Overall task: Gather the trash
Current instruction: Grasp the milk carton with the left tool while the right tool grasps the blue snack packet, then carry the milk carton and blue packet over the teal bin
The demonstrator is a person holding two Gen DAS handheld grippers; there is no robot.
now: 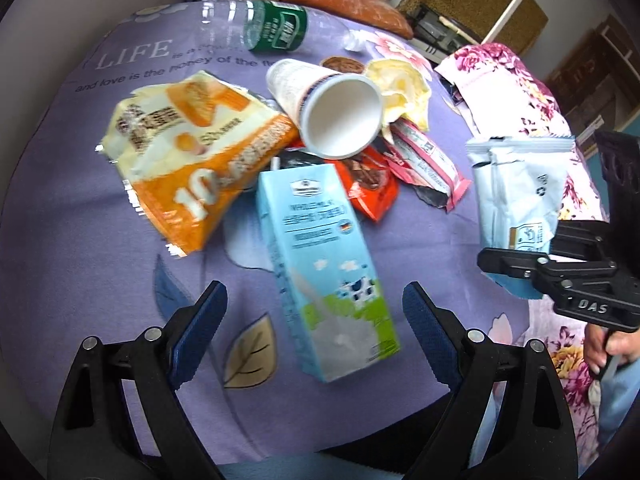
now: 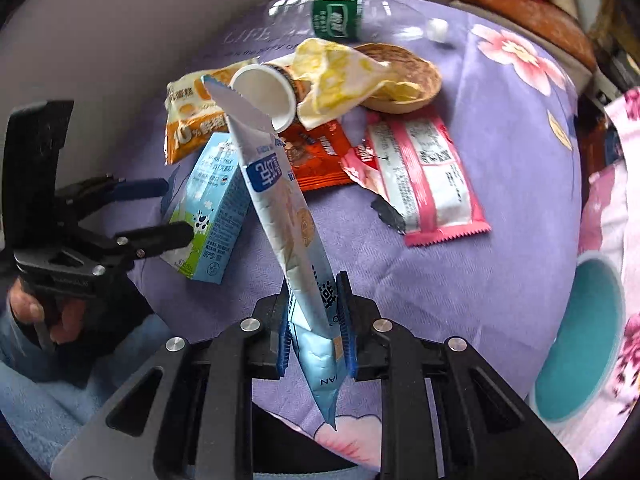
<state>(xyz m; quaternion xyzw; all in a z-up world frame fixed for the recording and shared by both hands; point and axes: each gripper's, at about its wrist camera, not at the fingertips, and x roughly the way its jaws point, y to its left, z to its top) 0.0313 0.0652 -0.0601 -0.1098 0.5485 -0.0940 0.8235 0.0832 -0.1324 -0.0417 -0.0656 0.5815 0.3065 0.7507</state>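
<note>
Right wrist alone shows right tongs (image 2: 316,330) pinching the blue wrapper (image 2: 276,192); left tongs (image 1: 316,334) gape over the milk carton (image 1: 320,256).

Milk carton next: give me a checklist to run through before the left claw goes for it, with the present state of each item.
1. Left claw open: ok, jaws stand apart.
2. Milk carton between its fingers: ok, lying on the purple cloth, untouched.
3. Paper cup off the carton: cannot tell, its rim hangs by the carton's top.
4. Right claw grip: ok, shut on the pale blue wrapper.
5. Wrapper clear of the carton: ok, it is lifted off to the side.
6. Trash container in view: not ok.
</note>
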